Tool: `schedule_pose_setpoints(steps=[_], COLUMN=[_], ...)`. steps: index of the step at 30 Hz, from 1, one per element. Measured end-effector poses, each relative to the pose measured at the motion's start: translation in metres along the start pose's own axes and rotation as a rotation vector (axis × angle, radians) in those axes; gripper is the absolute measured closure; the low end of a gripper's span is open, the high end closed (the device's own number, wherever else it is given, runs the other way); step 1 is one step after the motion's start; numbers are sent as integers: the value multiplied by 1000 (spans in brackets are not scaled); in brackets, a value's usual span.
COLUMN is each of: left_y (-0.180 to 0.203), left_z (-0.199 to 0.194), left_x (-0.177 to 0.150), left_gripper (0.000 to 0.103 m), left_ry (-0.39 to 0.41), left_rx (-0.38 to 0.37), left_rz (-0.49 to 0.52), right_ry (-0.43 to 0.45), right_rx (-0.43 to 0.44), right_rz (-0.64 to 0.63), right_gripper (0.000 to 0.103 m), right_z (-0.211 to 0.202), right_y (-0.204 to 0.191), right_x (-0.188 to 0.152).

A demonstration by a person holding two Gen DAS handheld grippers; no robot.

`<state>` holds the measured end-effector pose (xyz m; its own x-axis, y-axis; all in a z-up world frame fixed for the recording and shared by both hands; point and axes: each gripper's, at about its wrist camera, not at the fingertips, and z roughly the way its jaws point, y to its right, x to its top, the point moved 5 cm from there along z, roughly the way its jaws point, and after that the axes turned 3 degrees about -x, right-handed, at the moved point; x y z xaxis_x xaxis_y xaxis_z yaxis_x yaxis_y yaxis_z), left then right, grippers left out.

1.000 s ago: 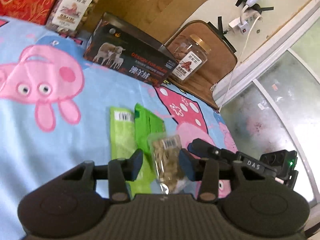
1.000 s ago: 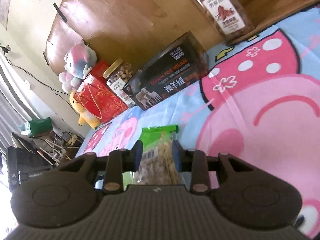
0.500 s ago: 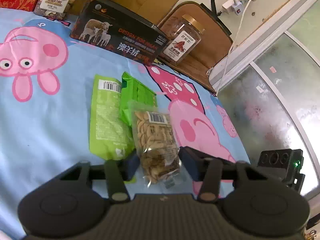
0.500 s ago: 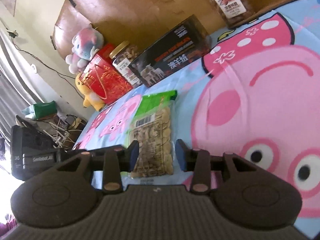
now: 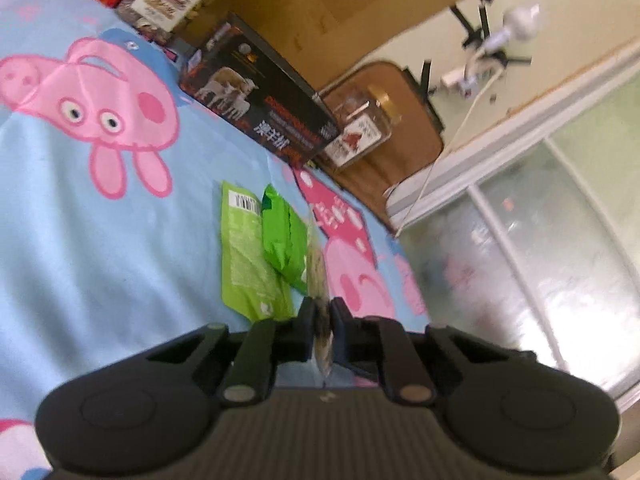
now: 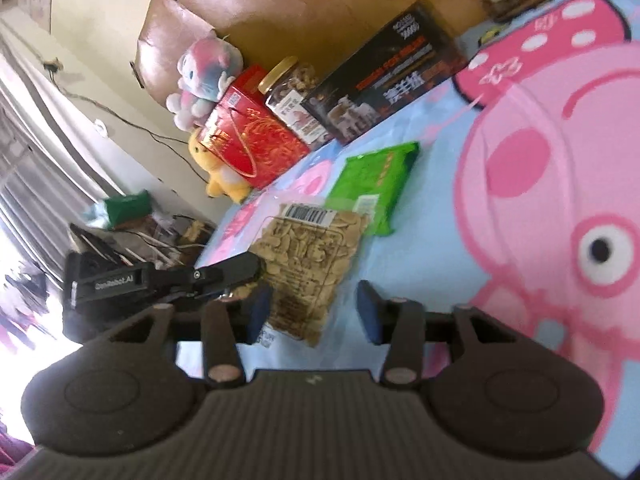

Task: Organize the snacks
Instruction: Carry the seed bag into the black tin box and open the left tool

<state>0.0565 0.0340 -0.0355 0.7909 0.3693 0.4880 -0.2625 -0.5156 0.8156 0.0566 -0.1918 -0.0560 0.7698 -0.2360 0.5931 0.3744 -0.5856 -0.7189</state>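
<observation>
Left gripper [image 5: 321,320] is clamped on the near edge of the clear nut packet [image 6: 308,256]; right gripper [image 6: 310,312] straddles the packet's other end, jaws opening, pads clear of it. Packet lies on the cartoon-pig sheet [image 5: 100,240], overlapping two green snack bags [image 5: 248,264]. Sorting looks barely begun: all three packets remain loose, none stowed.

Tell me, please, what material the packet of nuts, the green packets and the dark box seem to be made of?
Packet of nuts: clear, glossy plastic film, probably; the pale nuts show through it.
Green packets: opaque plastic film, it seems; the smaller one is creased and shiny.
Dark box: printed cardboard, likely; flat faces, sharp edges, slight sheen.
</observation>
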Motion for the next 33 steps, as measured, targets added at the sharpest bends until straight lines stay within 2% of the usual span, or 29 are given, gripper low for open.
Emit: schedule_pose_setpoints(steps=[5,8,10,11,13,16,20,24,29,33], left_y=[-9,-11,-8,-7,-4,12,35,51,52,37], left_z=[-9,-7,-8,-10,-11,-10,-3,19,58,91], left_x=[3,2,2,4,7,20,57,110,180,217], left_gripper=[93,93,93,93,93,92,89,84,82,80], left_ry=[30,29,45,44,40,52,68,95,124,115], left_rx=[-69,-74,-39,-19,-5,48,110,215,317,380], left_rz=[-88,-97,-65,-46,-24,76,183,276,315,307], right_ry=[-19,-40,-58,-56,-50,-28,13,52,76,76], right_rx=[43,80,113,97,95,79,54,16,-44,-99], right_rz=[30,49,73,69,52,2,-89,-134,-129,-104], right_gripper=[47,47,58,70,73,74,75,75,75,75], right_z=[4,10,14,14,13,12,18,36,74,102], right_y=[-7,-12,-15,-16,-18,-28,-45,-54,-50,-33], right_x=[-4,-8,-9,-9,-7,3,38,88,163,206])
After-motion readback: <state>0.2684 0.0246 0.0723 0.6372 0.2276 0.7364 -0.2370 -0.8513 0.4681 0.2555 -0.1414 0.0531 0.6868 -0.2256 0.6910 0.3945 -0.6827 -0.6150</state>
